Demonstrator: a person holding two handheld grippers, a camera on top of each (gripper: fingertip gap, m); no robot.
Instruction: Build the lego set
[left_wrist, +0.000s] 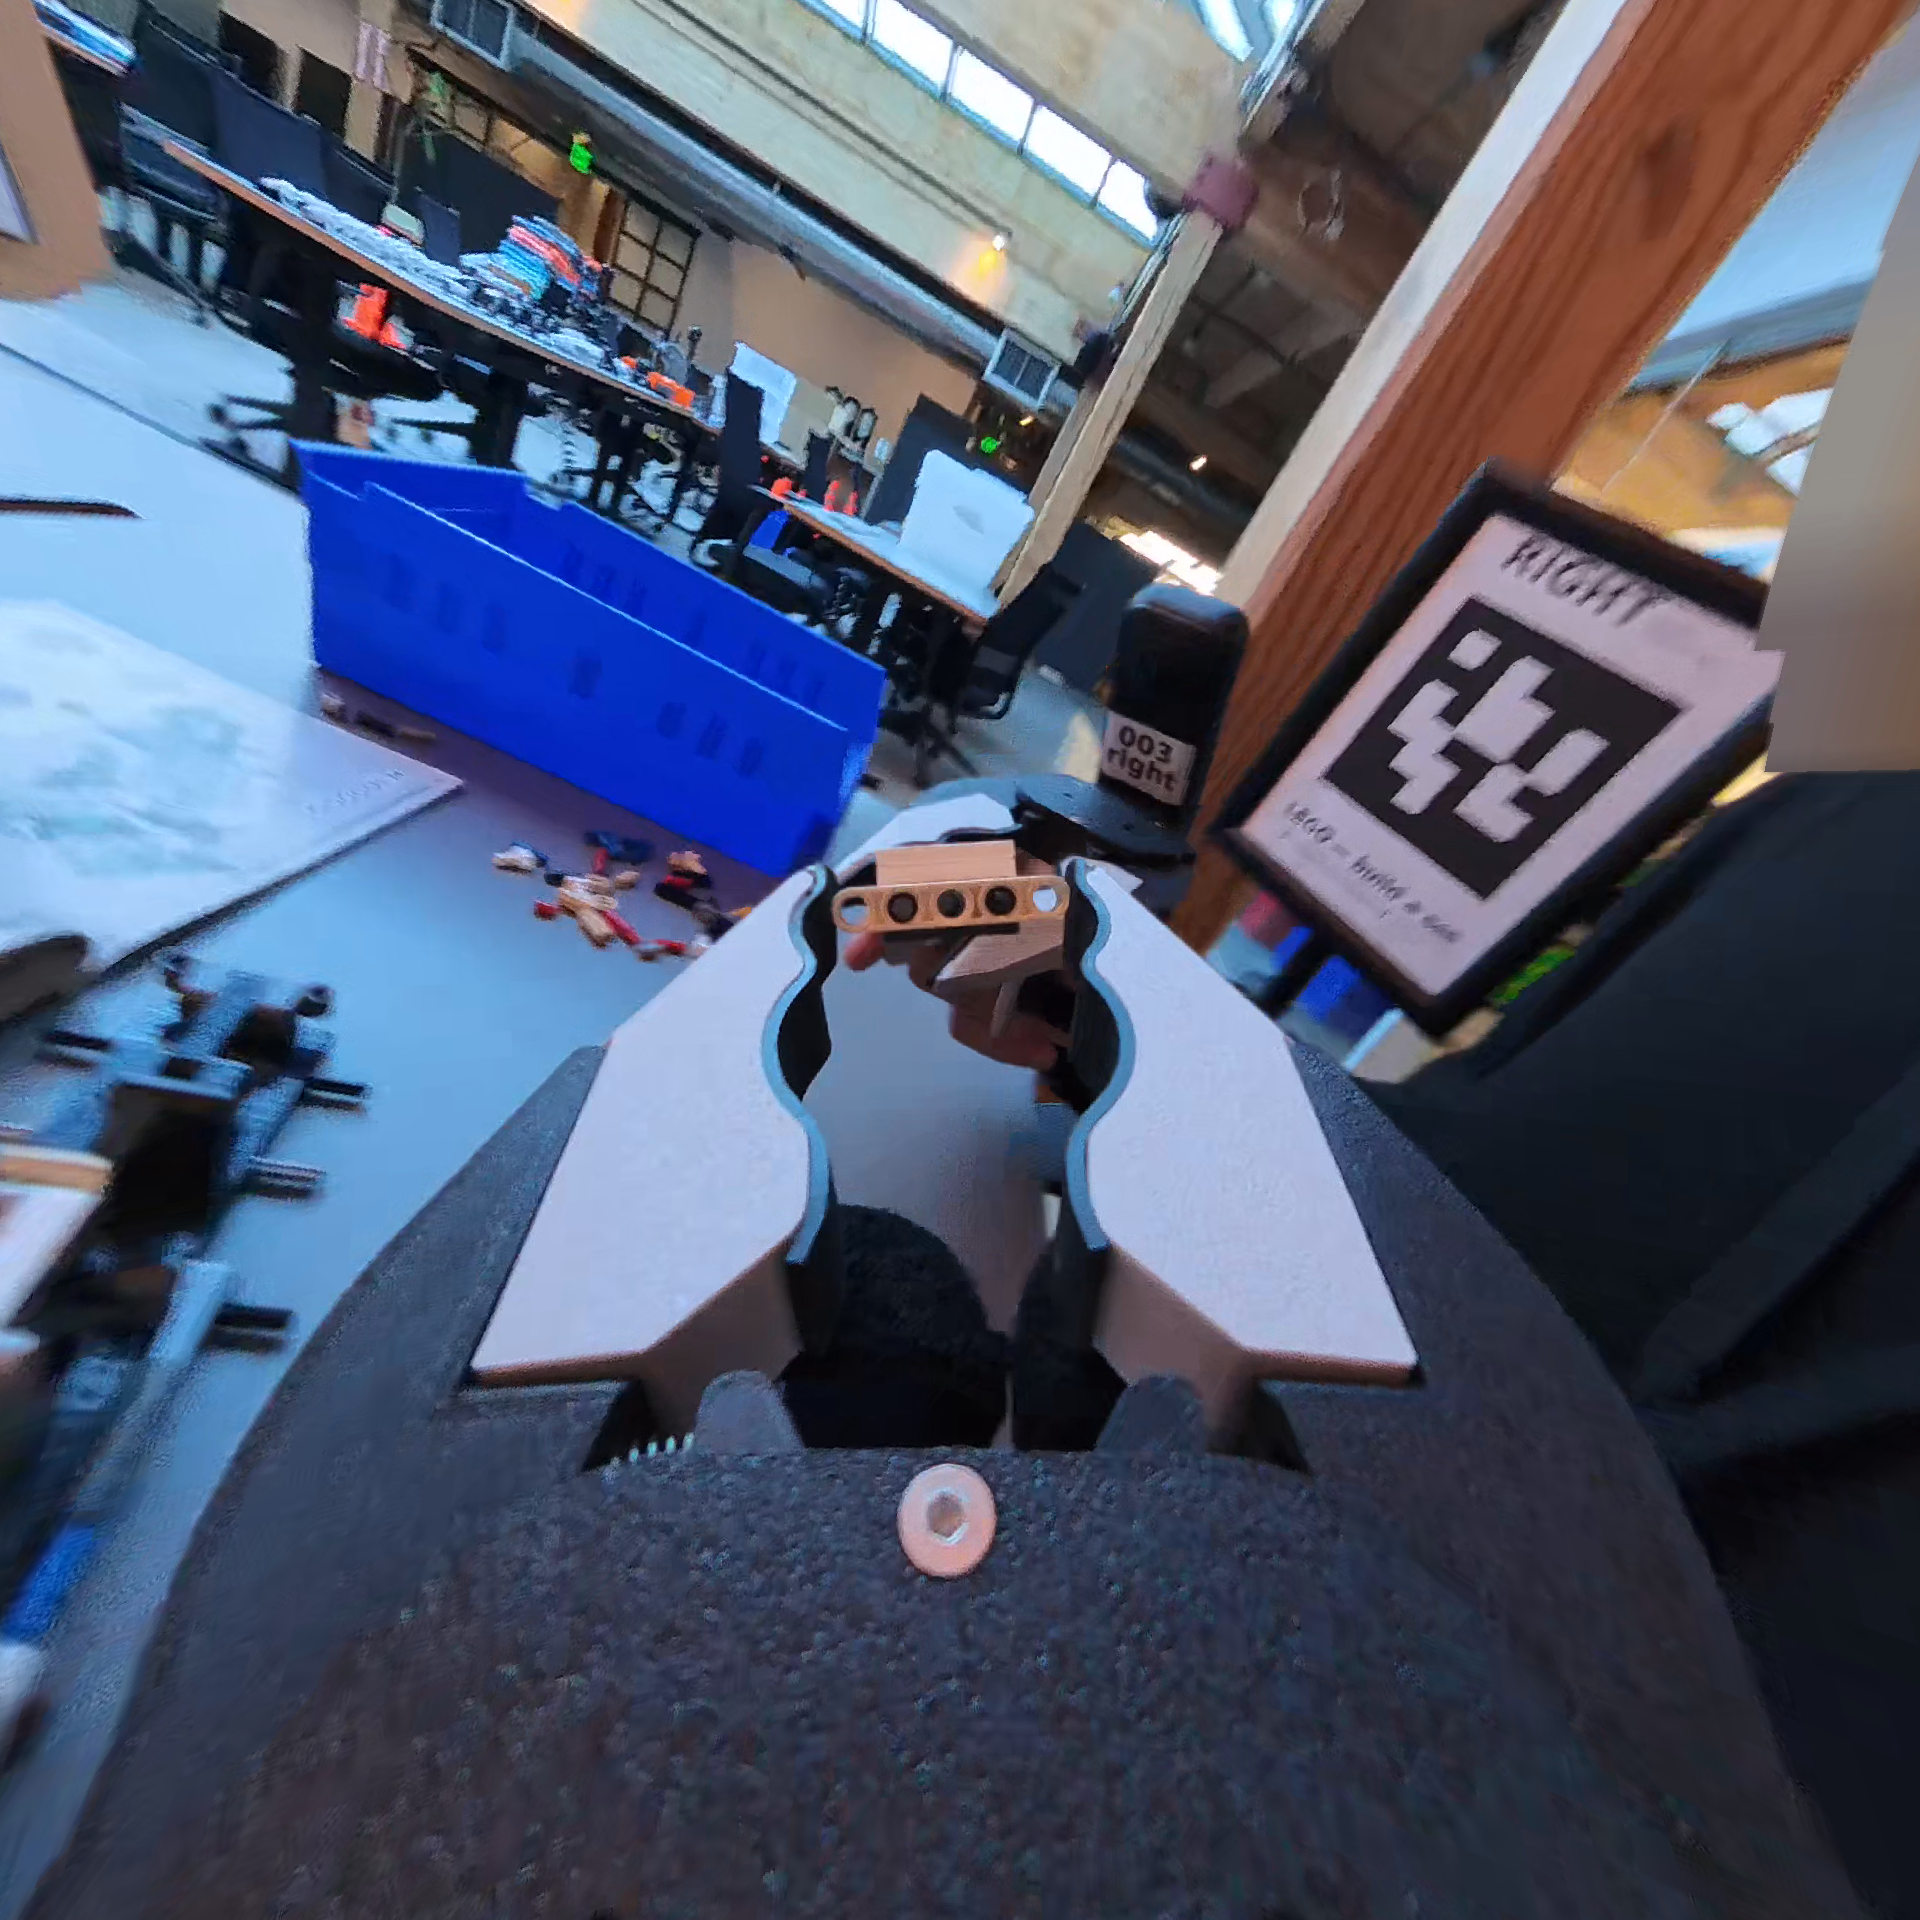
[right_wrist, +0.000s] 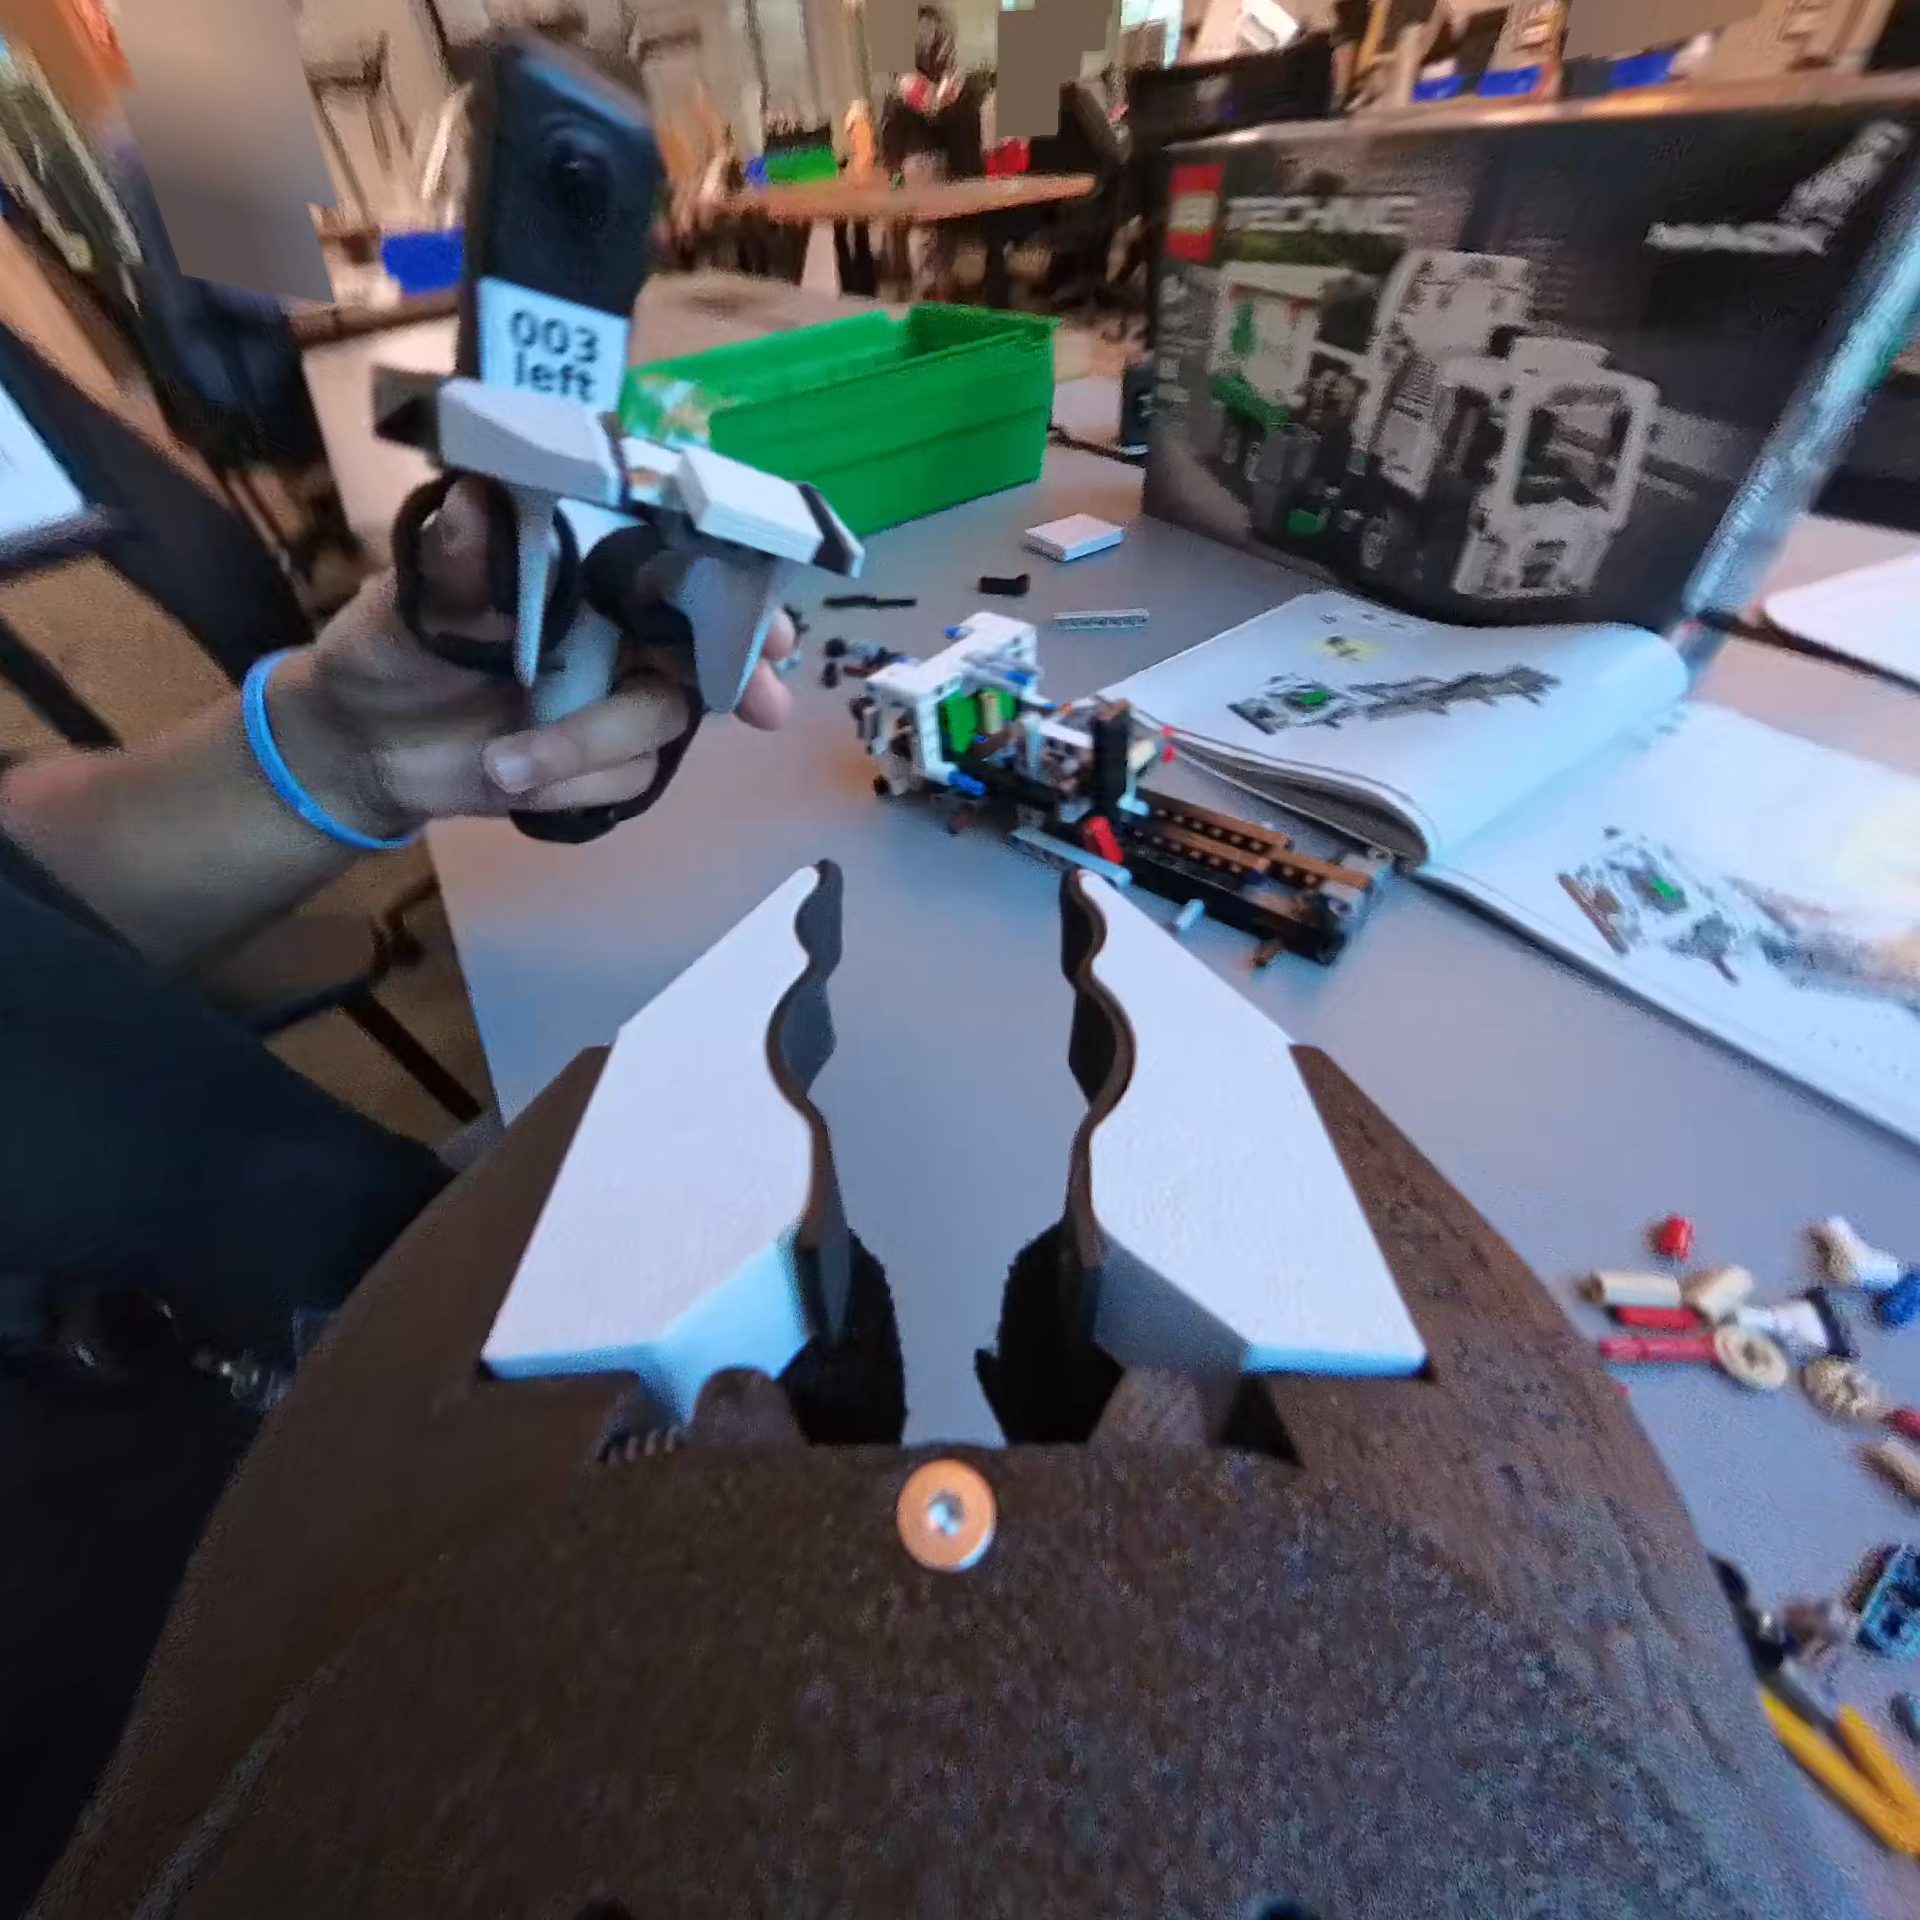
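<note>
The left claw (left_wrist: 951, 902) is clamped on a short tan holed beam (left_wrist: 951, 904), pinched end to end at its tips. The right claw (right_wrist: 951, 883) stands apart and empty above the bench (right_wrist: 1039, 1039). Beyond it lies the half-built truck (right_wrist: 1049, 748) — light and stiff, but likely fragile at its joints, best gripped by the long dark chassis — beside the open manual (right_wrist: 1455, 707).

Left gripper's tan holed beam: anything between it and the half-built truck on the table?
Nothing visible. The left gripper hangs above bare grey table, left of the half-built truck, holding the tan holed beam.
</note>
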